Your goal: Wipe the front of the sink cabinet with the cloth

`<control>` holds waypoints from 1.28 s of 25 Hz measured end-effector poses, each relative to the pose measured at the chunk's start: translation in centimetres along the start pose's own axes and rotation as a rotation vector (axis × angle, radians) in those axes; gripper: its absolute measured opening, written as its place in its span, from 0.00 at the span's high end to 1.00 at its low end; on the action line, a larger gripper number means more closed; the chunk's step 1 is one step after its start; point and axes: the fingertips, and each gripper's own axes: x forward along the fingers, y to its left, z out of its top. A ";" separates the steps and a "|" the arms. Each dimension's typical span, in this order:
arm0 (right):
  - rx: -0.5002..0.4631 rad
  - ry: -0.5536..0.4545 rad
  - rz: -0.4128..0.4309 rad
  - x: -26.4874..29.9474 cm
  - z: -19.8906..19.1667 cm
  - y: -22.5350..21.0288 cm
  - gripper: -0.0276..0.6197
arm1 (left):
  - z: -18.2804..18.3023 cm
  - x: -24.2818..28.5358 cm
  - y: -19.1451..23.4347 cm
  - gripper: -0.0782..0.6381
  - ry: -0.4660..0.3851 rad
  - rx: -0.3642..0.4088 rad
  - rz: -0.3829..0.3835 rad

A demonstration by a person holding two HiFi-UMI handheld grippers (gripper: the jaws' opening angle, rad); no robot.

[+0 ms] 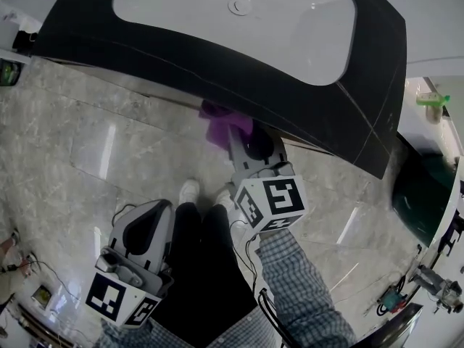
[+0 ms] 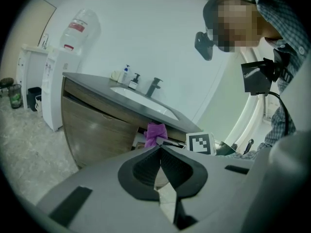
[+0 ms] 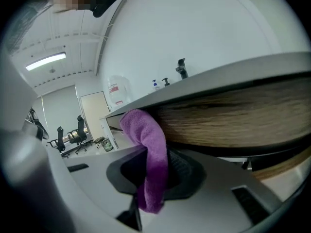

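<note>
Glossy grey marble-look floor (image 1: 87, 158), light streaks reflected in it. Plain white wall (image 2: 160, 38) behind the sink cabinet (image 2: 97, 130): wood front, dark top, white basin (image 2: 138, 97), black tap (image 2: 153, 86), two pump bottles (image 2: 126, 74) by the wall. White water dispenser (image 2: 54, 91) just beside the cabinet's end, bottle (image 2: 80, 28) on top; dark bin (image 2: 34, 97) near its foot. Further off: pale door (image 3: 92, 108), black office chairs (image 3: 60, 136), a lit strip light (image 3: 46, 61) on the white ceiling (image 3: 68, 38).
</note>
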 end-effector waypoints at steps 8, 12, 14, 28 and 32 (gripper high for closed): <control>0.025 -0.009 -0.074 -3.3 0.0 -3.7 0.84 | -0.3 1.2 -1.9 0.88 0.022 0.025 -0.037; 0.033 -0.012 -0.113 -5.2 0.0 -5.5 0.84 | -0.2 1.8 -3.0 0.88 0.028 0.045 -0.066; 0.037 -0.014 -0.135 -6.2 0.1 -6.5 0.84 | -0.3 2.1 -3.6 0.88 0.033 0.053 -0.080; 0.066 -0.049 -0.320 -12.7 -0.5 -13.5 0.84 | -1.9 3.7 -6.3 0.88 0.087 0.073 -0.150; 0.076 -0.059 -0.372 -14.4 -0.8 -15.3 0.84 | -2.0 4.0 -6.8 0.88 0.088 0.071 -0.166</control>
